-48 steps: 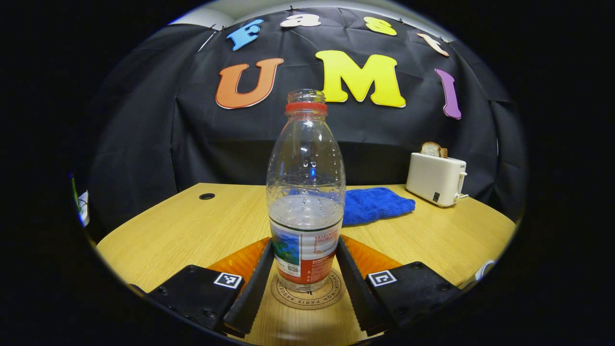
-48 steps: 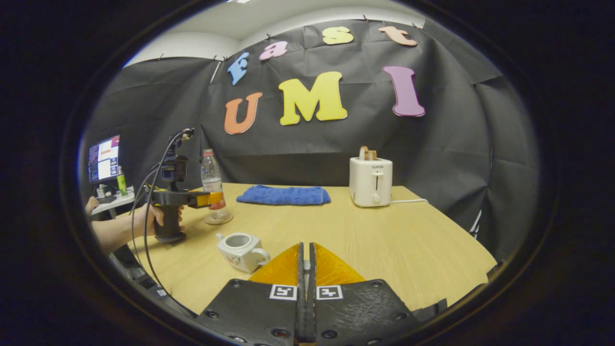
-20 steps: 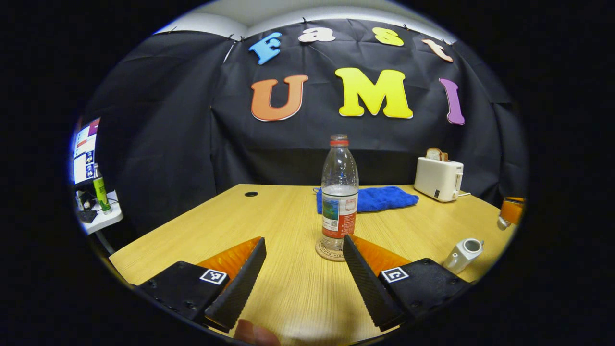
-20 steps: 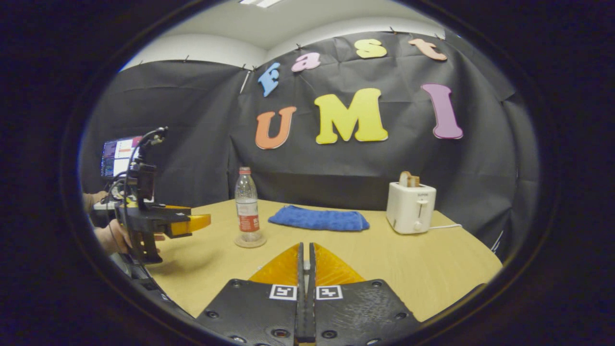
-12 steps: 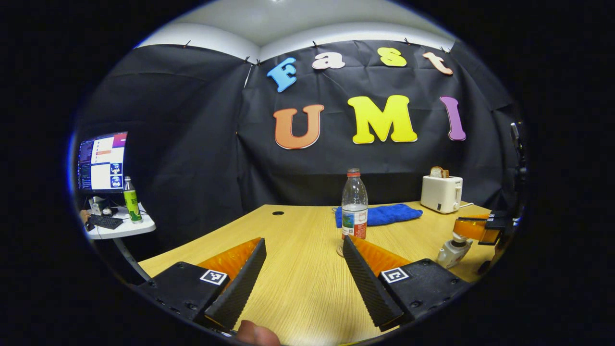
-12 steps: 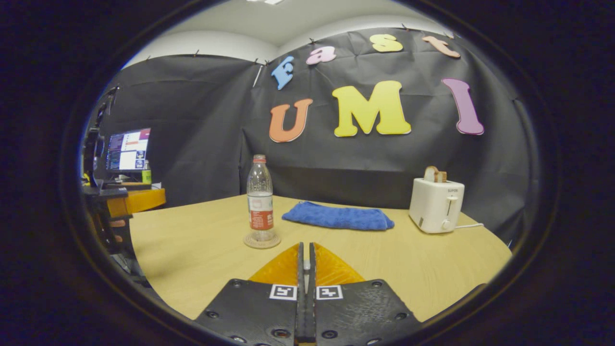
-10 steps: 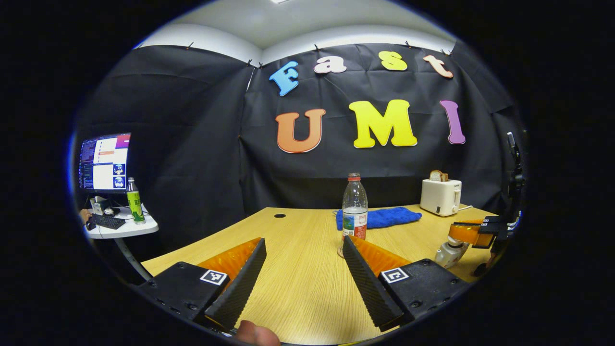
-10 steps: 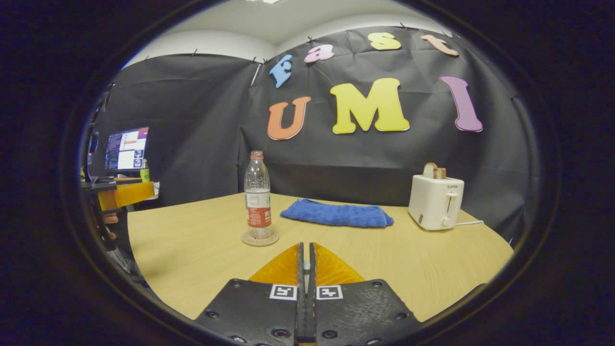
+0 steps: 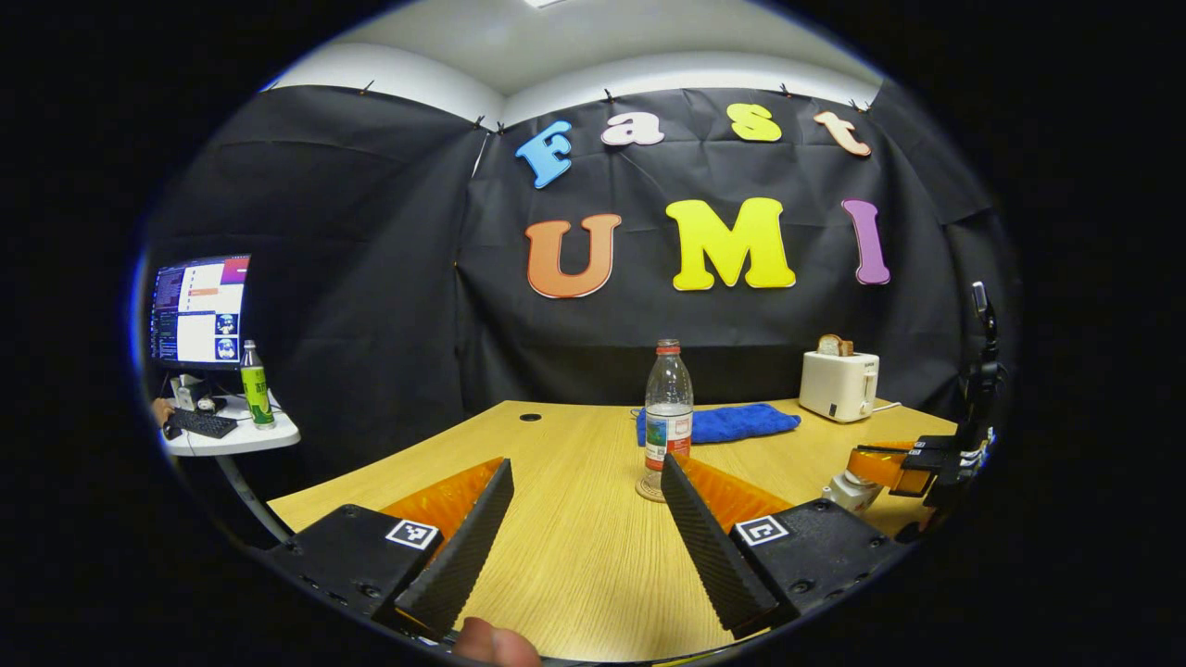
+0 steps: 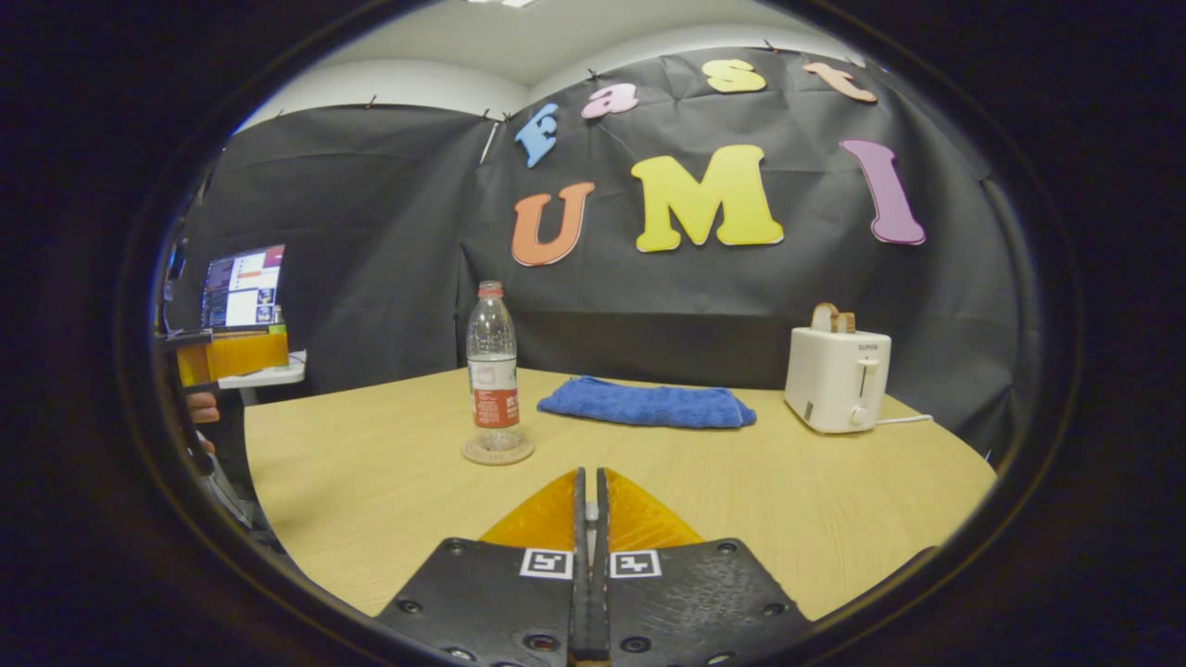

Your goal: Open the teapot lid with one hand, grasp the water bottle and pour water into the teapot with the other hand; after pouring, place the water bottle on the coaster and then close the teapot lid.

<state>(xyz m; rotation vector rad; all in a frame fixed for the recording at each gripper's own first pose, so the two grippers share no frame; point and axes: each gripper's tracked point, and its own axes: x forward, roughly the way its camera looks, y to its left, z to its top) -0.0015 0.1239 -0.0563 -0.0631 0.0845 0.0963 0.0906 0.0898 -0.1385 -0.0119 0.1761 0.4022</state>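
The water bottle (image 9: 669, 408), clear with a red label and no cap, stands upright on the round coaster (image 9: 649, 489). My left gripper (image 9: 586, 463) is open and empty, held well back from it. In the right gripper view the bottle (image 10: 492, 371) and coaster (image 10: 498, 451) stand ahead to the left. My right gripper (image 10: 590, 474) is shut, with a small pale piece of the teapot lid (image 10: 590, 509) pinched between its fingers. From the left gripper view that right gripper (image 9: 876, 463) hovers just over the white teapot (image 9: 841, 493), hiding its top.
A blue towel (image 10: 649, 405) lies behind the bottle, and a white toaster (image 10: 837, 380) with bread stands at the back right. A side table with a monitor (image 9: 199, 315) and a green bottle (image 9: 252, 384) is off to the left. A hand (image 10: 199, 408) holds the left gripper (image 10: 232, 355).
My left gripper let go of the bottle on the coaster and drew far back, staying open. My right gripper, still shut, moved over the teapot.
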